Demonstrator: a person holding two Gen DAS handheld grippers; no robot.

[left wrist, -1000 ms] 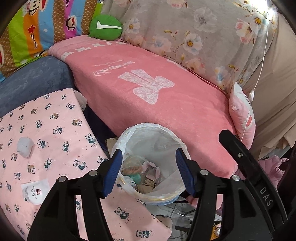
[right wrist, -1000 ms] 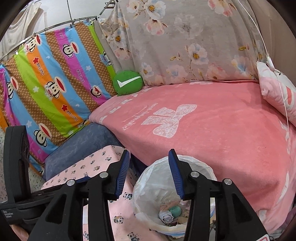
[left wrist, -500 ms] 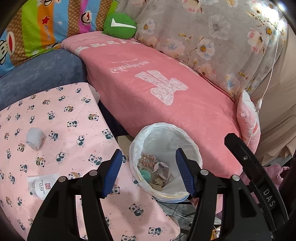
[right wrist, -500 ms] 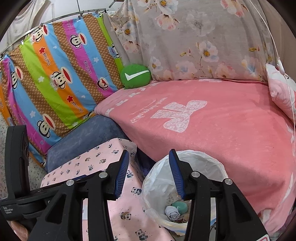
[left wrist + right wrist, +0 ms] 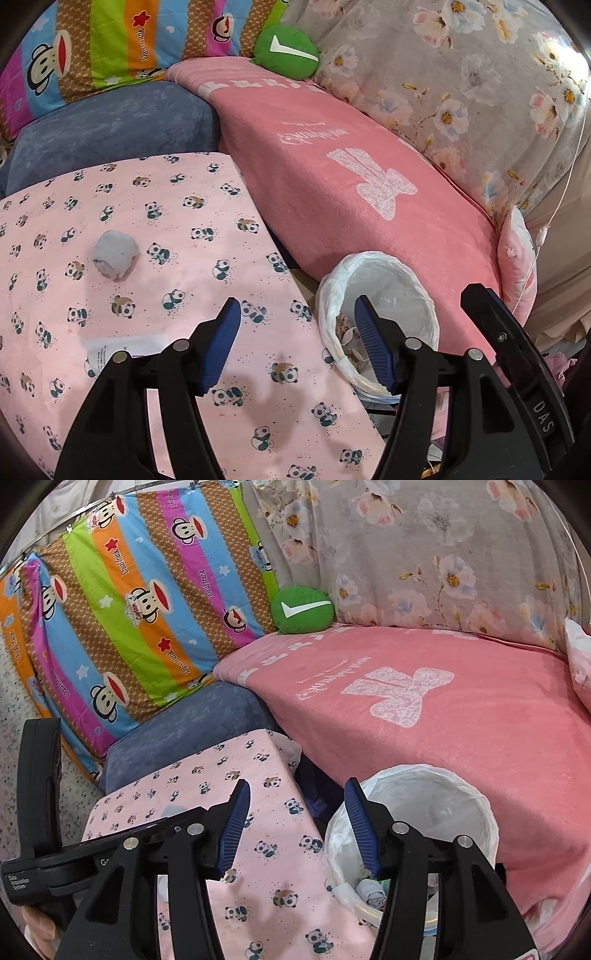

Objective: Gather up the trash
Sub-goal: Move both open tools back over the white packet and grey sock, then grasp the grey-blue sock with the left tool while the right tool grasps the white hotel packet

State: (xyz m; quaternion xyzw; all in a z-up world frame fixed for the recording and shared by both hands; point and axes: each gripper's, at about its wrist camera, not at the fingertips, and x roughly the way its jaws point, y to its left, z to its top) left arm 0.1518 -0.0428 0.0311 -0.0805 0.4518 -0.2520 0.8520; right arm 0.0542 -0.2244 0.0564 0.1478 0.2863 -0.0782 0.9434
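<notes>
My left jaws (image 5: 297, 310) and right jaws (image 5: 297, 790) have just widened, released; crumpled wad (image 5: 115, 255) at ten o'clock on worktop (image 5: 192, 236).

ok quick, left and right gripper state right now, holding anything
Left gripper: open, nothing between the fingers; jaws have just been opening.
Right gripper: open, empty; jaws have just been opening.

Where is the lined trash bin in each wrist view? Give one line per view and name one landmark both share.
Left wrist view: the trash bin sits lower right of centre, against the pink blanket, partly behind the right finger of the left tool.
Right wrist view: the trash bin is at lower right, behind the right finger of the right tool.
Shared landmark: the green cushion.
</notes>
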